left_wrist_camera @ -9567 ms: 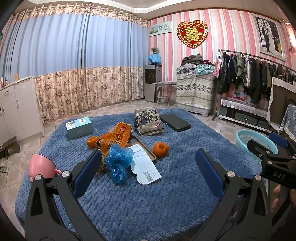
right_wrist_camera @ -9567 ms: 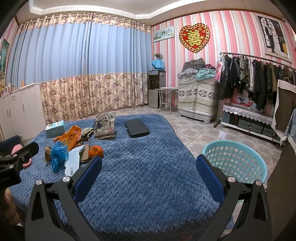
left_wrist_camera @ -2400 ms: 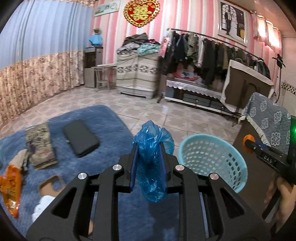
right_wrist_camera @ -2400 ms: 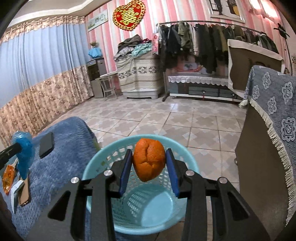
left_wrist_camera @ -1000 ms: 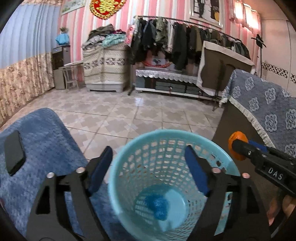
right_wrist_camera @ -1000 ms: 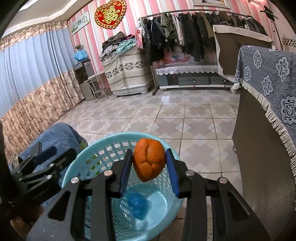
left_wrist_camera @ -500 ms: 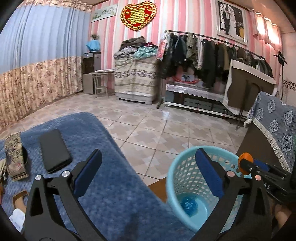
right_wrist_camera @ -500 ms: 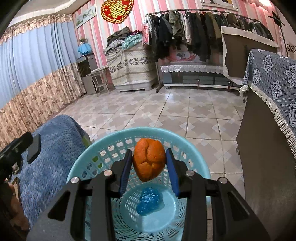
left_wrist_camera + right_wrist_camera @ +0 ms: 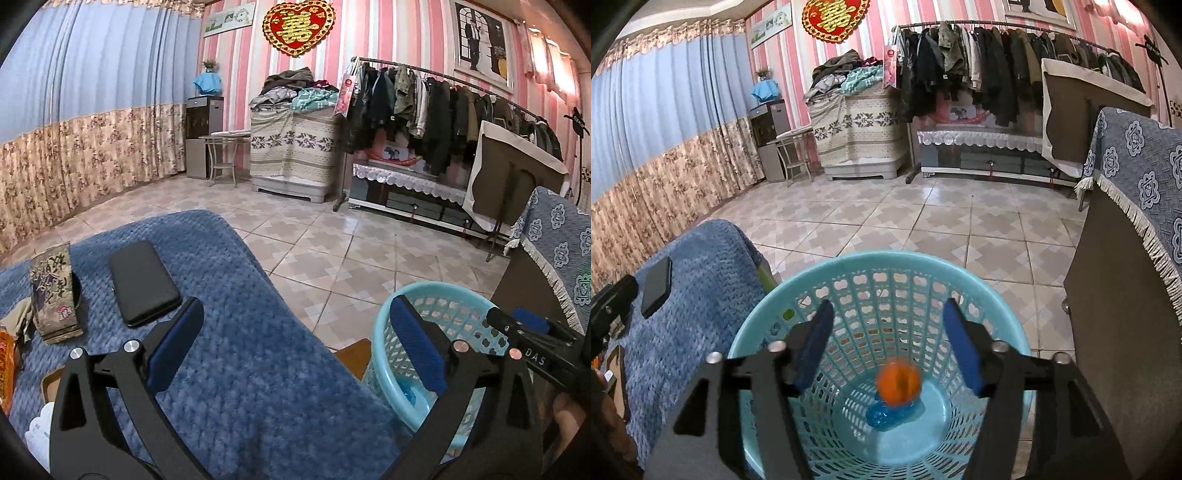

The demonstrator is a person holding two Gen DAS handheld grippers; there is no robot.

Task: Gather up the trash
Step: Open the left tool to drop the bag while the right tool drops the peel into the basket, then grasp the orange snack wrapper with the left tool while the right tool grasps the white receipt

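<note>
The turquoise basket (image 9: 827,273) stands on the tiled floor beside the blue-covered table (image 9: 236,332). My right gripper (image 9: 888,343) hovers over the basket with its jaws opening and nothing between the pads. An orange peel (image 9: 898,384), blurred, is inside the basket just above the crumpled blue plastic bag (image 9: 890,415) on its bottom. My left gripper (image 9: 295,343) is open and empty above the table's right edge. The basket (image 9: 391,325) shows behind its right finger, with my right gripper's tip over it. An orange wrapper (image 9: 5,365) and white paper (image 9: 37,428) lie at the table's left.
On the table lie a black case (image 9: 142,282) and a patterned packet (image 9: 53,295). A dark cabinet with a blue flowered cloth (image 9: 1137,184) stands right of the basket. A clothes rack (image 9: 436,107), a covered chest (image 9: 291,147) and curtains (image 9: 74,110) line the far walls.
My right gripper opened and the orange peel dropped out of it into the basket. My left gripper swung left, away from the basket and back over the blue table.
</note>
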